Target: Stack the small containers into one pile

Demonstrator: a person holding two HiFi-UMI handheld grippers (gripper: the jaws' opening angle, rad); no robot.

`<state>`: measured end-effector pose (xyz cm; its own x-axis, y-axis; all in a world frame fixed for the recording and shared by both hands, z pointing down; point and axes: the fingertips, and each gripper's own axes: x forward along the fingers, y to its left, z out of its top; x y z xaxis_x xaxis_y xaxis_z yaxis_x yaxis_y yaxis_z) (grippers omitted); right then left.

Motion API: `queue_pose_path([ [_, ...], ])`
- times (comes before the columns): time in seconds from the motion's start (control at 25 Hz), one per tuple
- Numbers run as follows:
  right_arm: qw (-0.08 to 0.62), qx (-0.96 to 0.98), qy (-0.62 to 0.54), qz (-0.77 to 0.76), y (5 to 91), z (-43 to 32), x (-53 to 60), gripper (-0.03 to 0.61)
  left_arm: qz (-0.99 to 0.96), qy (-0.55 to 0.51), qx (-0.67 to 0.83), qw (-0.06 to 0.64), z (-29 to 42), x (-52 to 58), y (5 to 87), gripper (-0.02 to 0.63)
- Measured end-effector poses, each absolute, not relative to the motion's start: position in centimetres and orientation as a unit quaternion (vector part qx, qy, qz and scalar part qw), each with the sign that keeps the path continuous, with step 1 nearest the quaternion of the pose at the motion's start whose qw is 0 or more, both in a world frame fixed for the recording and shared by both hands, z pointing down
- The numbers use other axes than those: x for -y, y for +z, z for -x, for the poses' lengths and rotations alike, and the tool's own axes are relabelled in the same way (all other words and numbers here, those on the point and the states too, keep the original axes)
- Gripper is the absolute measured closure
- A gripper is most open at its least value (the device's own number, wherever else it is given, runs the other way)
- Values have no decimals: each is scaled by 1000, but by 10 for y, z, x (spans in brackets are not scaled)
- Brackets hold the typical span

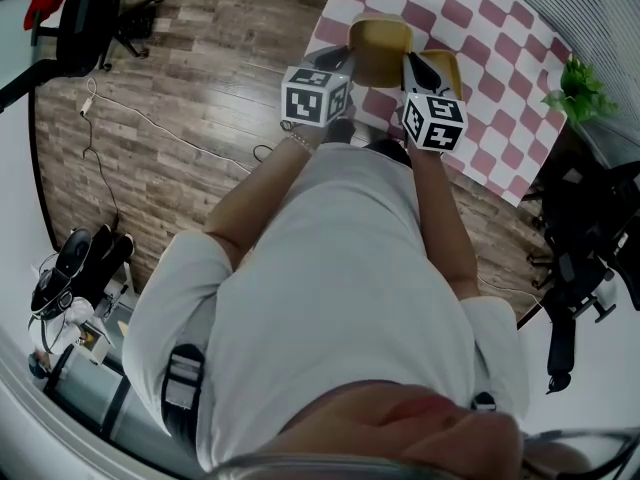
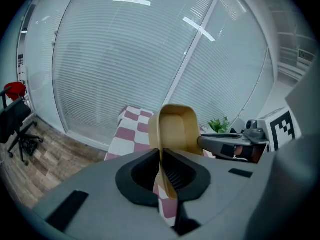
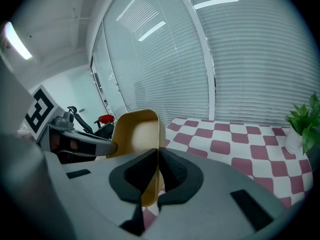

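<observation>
Table under pink-and-white checked cloth [image 1: 490, 38]; potted plant [image 1: 578, 90] at its right edge

Wood-plank floor [image 1: 190, 88] beside table; on it black office chair [image 1: 88, 18] far left, thin white cable [image 1: 150, 123] trailing across planks, second dark chair [image 1: 580, 258] right, past table corner

white t-shirt [image 1: 340, 268], wrist bracelet [image 1: 298, 140]; grey left tool [image 2: 162, 159], right tool [image 3: 156, 165], black-white marker cubes [image 1: 315, 96]
</observation>
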<state>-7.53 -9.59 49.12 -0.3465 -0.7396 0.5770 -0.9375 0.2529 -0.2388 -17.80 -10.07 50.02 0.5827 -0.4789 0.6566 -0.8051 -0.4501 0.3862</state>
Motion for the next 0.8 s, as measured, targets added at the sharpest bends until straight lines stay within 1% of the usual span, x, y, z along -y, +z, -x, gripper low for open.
queue_pose_path([
  [0.8,192,764,273,-553,478,-63,61,535,-824,219,371,368,39,62,488,565],
])
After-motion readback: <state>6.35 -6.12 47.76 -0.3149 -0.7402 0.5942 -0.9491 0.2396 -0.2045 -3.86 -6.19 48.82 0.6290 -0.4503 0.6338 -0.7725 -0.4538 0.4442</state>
